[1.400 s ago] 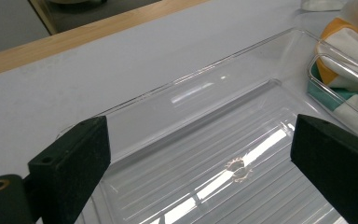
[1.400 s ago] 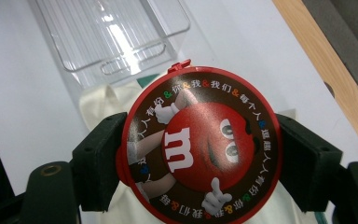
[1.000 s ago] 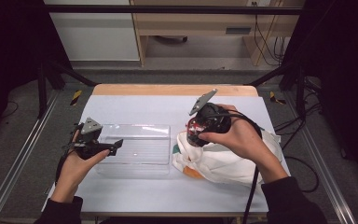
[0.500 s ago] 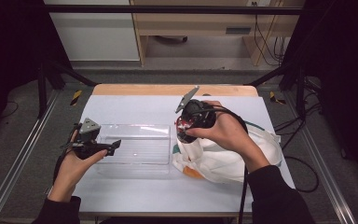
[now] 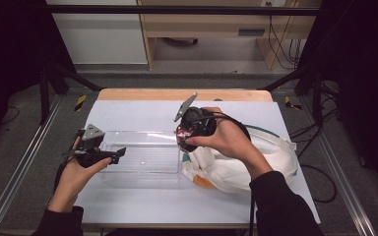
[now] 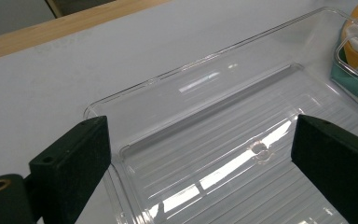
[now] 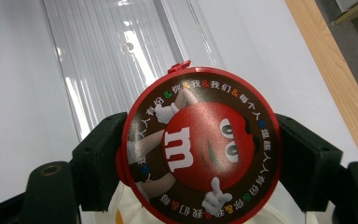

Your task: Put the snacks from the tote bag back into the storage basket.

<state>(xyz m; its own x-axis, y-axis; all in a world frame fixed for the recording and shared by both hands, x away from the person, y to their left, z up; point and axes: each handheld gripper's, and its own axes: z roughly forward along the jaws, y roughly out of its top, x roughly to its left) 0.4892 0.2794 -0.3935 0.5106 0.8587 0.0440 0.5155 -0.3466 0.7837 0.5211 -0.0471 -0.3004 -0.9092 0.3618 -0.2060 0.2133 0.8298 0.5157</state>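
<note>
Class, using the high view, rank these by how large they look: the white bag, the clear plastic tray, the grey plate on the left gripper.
1. White bag and clear plastic tray: look alike, unranked.
2. Grey plate on the left gripper: smallest.

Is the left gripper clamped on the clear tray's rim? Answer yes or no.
No: in the left gripper view the left gripper stands with its jaws wide apart above the clear tray, gripping nothing.
</note>
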